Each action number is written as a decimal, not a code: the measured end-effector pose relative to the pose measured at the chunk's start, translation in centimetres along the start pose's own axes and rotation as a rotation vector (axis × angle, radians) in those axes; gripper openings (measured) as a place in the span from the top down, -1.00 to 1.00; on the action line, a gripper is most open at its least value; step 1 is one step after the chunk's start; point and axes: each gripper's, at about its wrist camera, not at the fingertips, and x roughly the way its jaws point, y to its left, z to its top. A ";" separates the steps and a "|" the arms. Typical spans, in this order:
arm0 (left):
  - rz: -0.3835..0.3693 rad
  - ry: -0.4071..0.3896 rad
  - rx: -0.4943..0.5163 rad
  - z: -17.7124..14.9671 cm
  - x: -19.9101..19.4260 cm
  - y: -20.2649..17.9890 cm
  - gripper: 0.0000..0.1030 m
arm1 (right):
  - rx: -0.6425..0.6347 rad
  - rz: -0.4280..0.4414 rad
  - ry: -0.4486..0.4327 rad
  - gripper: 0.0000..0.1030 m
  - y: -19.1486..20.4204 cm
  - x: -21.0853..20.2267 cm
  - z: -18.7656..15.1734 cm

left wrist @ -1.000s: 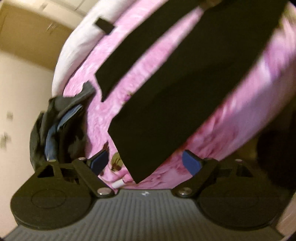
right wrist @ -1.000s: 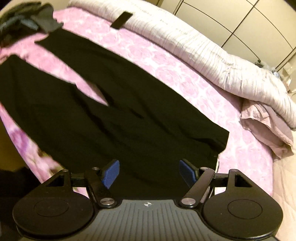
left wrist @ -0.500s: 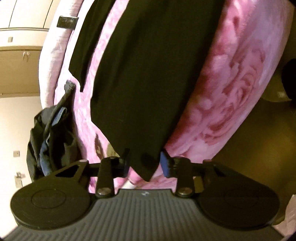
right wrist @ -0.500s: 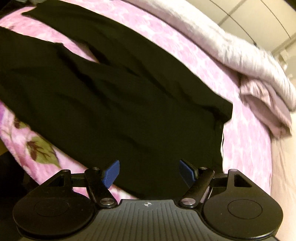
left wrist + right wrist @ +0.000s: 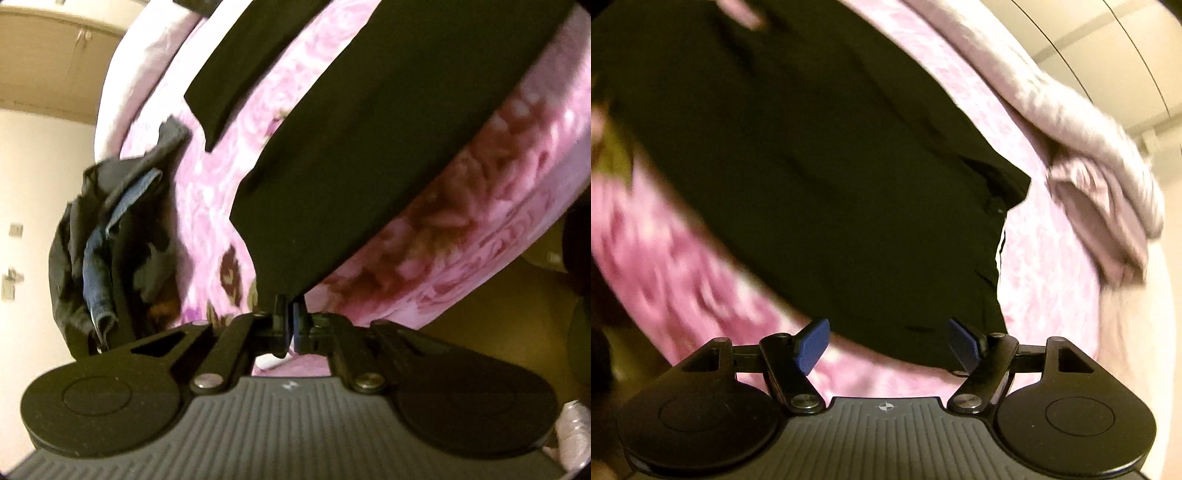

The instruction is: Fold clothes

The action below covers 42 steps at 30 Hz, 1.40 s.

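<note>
At the bed's (image 5: 480, 236) near edge, your left gripper (image 5: 288, 325) pinches the black trousers' (image 5: 369, 147) hem; your right gripper (image 5: 888, 345), blurred, seems spread wide over the waistband.

Each handheld gripper was black, with a ribbed grey housing at the bottom of its view and a round disc on either side. The left gripper (image 5: 289, 320) had two silver screws at the finger pivots and a small white mark on the ribbed housing. The right gripper (image 5: 888, 341) carried blue ribbed pads (image 5: 812, 345), silver pivot screws, triangular cut-outs and a small crosshair mark.
</note>
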 end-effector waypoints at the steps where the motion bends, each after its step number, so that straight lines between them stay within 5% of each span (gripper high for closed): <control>1: 0.001 0.014 0.001 0.3 0.0 -0.1 0.95 | -0.042 0.000 -0.007 -0.44 0.4 0.6 -0.8; 5: 0.014 0.051 0.013 1.1 -0.5 -0.3 0.95 | -0.192 0.005 -0.098 -0.37 2.9 2.2 -3.1; 10: 0.032 0.084 0.010 1.7 -1.2 0.5 0.95 | -0.267 -0.122 -0.197 -0.07 3.5 4.1 -4.4; 13: 0.041 0.090 0.012 2.3 -1.8 1.0 0.95 | -0.325 -0.137 -0.200 0.42 3.3 5.4 -5.4; 14: 0.043 0.090 0.013 2.5 -2.1 1.2 0.95 | -0.335 -0.131 -0.198 0.76 2.9 5.5 -5.4; 16: 0.049 0.090 0.014 3.0 -2.6 1.7 0.95 | -0.338 -0.108 -0.192 0.89 1.6 5.0 -5.2; 21: 0.058 0.050 -0.016 5.1 -5.0 6.5 0.95 | -0.332 -0.094 -0.220 0.95 -3.8 1.5 -2.3; 28: 0.020 -0.023 -0.044 10.8 -5.0 16.7 0.95 | -0.439 -0.071 -0.228 0.96 -13.0 -1.2 6.7; 34: -0.058 -0.058 -0.009 17.9 2.5 23.6 0.95 | -0.489 -0.054 -0.146 0.96 -19.0 4.3 16.3; 42: -0.180 -0.037 0.133 25.5 13.9 25.2 0.95 | -0.502 0.029 -0.032 0.96 -20.6 12.3 22.3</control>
